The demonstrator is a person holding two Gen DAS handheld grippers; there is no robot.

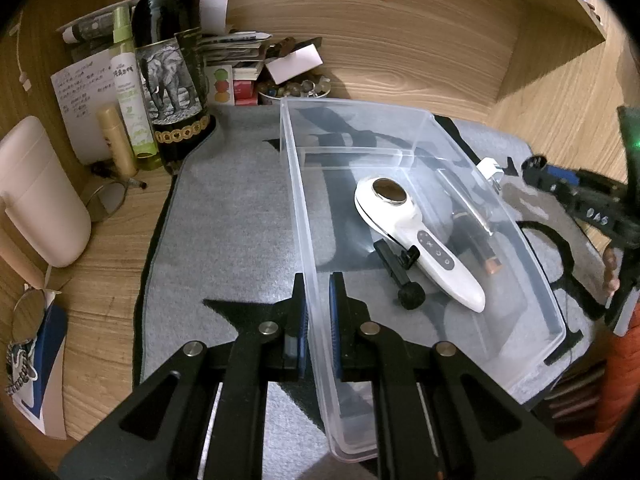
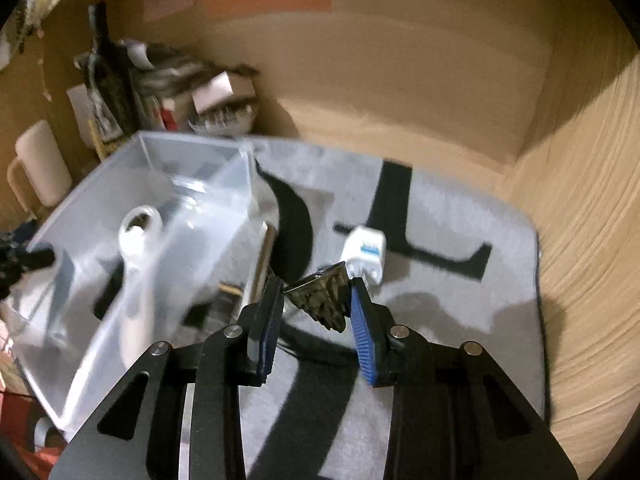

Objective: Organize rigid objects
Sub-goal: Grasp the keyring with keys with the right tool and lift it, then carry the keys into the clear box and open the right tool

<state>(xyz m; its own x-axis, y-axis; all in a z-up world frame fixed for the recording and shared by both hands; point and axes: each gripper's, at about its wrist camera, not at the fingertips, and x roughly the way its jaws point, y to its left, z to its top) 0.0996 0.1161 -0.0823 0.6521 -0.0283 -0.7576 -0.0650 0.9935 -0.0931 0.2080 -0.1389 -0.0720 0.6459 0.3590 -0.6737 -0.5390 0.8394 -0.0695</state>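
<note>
A wooden surface point(image 1: 112, 312) carries a grey mat point(image 1: 240, 216) with black markings. On the mat sits a clear plastic bin point(image 1: 400, 120), long, rectangular and see-through, its walls thin enough to show the mat beneath. The left gripper point(image 1: 318, 320) has its jaws narrow, pinching the bin's near side wall, one pad inside and one outside.

Inside the bin lies a white handheld device point(image 1: 416, 236) with a round dark metallic head and a row of buttons on its handle, set diagonally along the floor. Beside it, touching its handle, is a small black tool point(image 1: 396, 272) with a knob end, and near the far wall a dark slim tube point(image 1: 476, 240) with a copper-coloured tip.

The right gripper point(image 2: 316, 300) holds a dark, shiny toothed clip point(image 2: 324, 300) between its jaws, above the mat just beside the bin. A white plug adapter point(image 2: 366, 254) lies on the mat just beyond the clip.
</note>
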